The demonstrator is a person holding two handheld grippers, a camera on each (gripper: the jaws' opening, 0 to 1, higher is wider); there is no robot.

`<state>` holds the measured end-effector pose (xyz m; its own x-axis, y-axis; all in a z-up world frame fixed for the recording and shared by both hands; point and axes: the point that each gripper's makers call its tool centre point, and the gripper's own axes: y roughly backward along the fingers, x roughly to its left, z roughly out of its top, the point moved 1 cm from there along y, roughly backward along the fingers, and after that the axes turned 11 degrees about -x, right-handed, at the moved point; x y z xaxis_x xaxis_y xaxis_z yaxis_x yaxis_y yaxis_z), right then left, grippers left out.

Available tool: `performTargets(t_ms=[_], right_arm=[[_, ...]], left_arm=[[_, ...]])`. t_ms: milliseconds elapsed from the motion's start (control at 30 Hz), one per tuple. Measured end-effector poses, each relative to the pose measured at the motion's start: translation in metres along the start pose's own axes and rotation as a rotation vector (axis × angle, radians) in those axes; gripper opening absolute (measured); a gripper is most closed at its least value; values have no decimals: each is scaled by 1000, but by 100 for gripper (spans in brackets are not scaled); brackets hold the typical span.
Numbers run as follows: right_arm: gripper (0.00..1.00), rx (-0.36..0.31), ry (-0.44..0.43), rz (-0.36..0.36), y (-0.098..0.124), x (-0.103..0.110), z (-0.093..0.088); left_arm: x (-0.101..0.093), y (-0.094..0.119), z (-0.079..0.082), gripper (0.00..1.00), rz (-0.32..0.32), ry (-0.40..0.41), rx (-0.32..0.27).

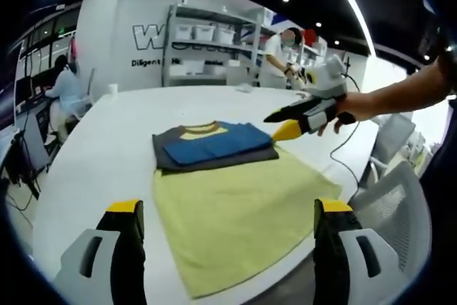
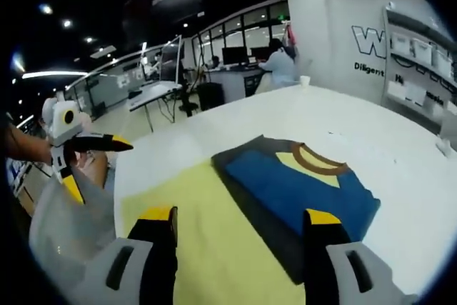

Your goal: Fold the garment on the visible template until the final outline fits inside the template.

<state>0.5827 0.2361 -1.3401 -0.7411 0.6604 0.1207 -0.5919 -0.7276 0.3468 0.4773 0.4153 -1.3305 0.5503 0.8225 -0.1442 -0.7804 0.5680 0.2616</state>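
Two open grippers frame a folded shirt (image 1: 213, 145) at frame centre, lying on the far end of a yellow-green template (image 1: 239, 212) spread on a white table (image 1: 93, 155). Left gripper (image 1: 226, 230): jaws wide apart at lower frame, holding nothing. Right gripper (image 2: 239, 237): jaws likewise apart and empty, hovering above the template with the shirt right of centre. Shelves (image 1: 214, 48) stand in the background.

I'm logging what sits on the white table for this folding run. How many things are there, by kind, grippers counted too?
Folded garment, blue, grey and yellow with a brown collar: 1
Yellow-green template cloth: 1
White cup at the far edge: 1
Handheld grippers: 2, the left gripper and the right gripper, both with jaws apart
White table: 1
Total: 6
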Motion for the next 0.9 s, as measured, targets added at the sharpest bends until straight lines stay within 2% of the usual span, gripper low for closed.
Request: performTargets(t_ms=[333, 433, 567, 733, 900], right_arm=[[69, -31, -26, -11, 17, 5, -3], [67, -47, -31, -18, 25, 4, -6], [65, -32, -20, -21, 33, 3, -14], [65, -37, -36, -31, 44, 0, -19], [64, -29, -40, -25, 56, 4, -27]], left_arm=[[-1, 0, -2, 97, -3, 5, 12], [-1, 0, -2, 98, -3, 12, 13], [0, -2, -2, 98, -4, 28, 13], [2, -5, -6, 99, -19, 62, 45], [2, -8, -13, 96, -45, 14, 89]])
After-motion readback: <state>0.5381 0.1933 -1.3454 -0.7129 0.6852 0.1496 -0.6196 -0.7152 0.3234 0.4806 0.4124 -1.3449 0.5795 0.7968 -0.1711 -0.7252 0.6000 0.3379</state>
